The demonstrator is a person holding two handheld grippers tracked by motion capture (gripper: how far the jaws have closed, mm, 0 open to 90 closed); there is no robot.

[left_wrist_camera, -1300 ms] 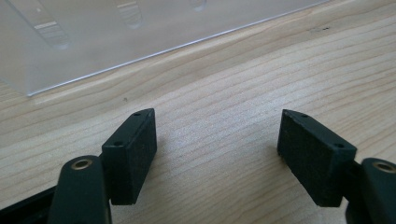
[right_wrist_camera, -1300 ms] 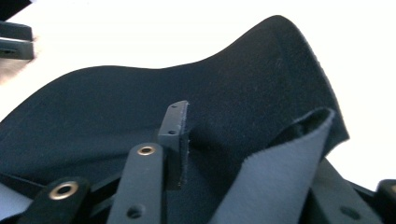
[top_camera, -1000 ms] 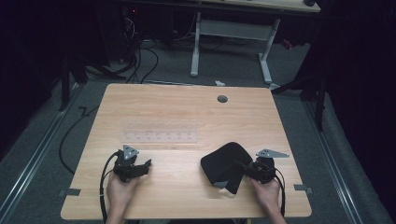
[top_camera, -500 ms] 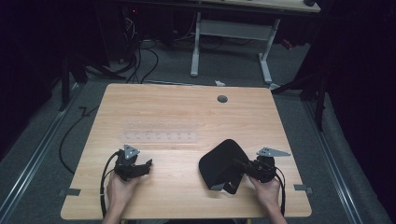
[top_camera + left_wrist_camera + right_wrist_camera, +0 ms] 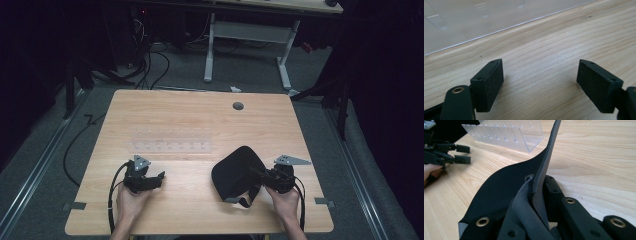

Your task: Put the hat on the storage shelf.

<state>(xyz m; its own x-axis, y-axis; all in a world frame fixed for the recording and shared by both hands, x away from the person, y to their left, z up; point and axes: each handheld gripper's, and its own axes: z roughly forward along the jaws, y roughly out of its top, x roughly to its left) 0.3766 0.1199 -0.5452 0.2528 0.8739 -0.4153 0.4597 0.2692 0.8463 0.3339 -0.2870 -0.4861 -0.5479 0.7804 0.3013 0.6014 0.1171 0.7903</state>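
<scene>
Black pouch [image 5: 236,172] pinched by right gripper [image 5: 261,175]; left gripper [image 5: 159,178] fingers spread; one clear rack [image 5: 171,140].

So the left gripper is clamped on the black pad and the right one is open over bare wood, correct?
Sides swapped. The right gripper is clamped on the black pad, seen in the right gripper view. The left gripper is open over the bare wood of the table, seen in the left gripper view.
</scene>
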